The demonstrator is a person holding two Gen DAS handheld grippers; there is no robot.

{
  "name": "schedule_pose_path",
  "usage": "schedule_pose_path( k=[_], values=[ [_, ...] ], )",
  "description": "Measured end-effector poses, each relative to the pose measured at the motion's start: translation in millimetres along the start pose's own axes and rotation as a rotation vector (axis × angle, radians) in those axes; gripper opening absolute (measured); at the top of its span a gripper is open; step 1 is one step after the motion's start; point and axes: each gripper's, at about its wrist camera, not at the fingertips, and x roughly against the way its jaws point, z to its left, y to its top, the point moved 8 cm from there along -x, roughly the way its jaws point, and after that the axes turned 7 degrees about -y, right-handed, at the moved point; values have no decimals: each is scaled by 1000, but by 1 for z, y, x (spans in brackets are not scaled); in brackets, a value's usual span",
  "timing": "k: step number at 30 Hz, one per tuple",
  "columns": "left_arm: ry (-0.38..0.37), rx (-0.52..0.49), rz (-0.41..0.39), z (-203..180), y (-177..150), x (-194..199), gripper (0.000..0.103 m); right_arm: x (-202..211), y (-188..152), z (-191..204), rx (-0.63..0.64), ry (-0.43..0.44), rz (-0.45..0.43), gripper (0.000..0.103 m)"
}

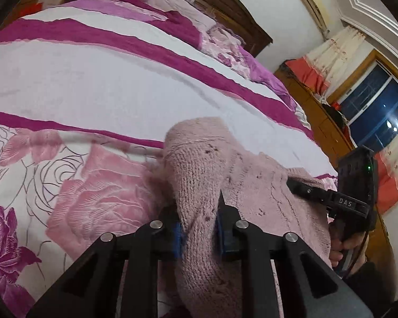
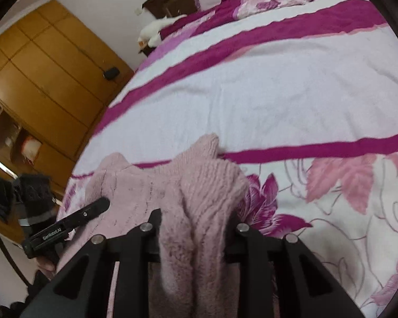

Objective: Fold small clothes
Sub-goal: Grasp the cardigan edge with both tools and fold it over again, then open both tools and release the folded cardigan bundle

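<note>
A pale pink knitted sweater (image 1: 199, 164) lies bunched at the near edge of the bed. My left gripper (image 1: 199, 220) is shut on a fold of it, the knit squeezed between the blue pads (image 1: 177, 234). In the right wrist view the same sweater (image 2: 207, 182) drapes over and between the fingers of my right gripper (image 2: 196, 222), which is shut on it. Each gripper shows in the other's view: the right one (image 1: 339, 201) at the sweater's right side, the left one (image 2: 74, 222) at its left side.
The bed (image 1: 106, 84) has a white cover with magenta stripes and pink roses. Pillows (image 1: 220, 39) and a dark headboard (image 1: 225, 2) lie at the far end. A wooden wardrobe (image 2: 47, 74) stands to the left, a window with curtains (image 1: 371, 100) to the right.
</note>
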Motion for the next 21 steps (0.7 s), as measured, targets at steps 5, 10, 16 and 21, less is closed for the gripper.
schedule_pose_path(
  k=[5, 10, 16, 21],
  values=[
    [54, -27, 40, 3, -6, -11, 4, -32, 7, 0, -6, -89, 32, 33],
    [69, -104, -66, -26, -37, 65, 26, 7, -1, -7, 53, -321, 8, 71],
    [252, -324, -140, -71, -124, 114, 47, 111, -58, 51, 300, -428, -186, 101],
    [439, -501, -220, -74, -140, 92, 47, 110, -99, 63, 111, -347, -174, 102]
  ],
)
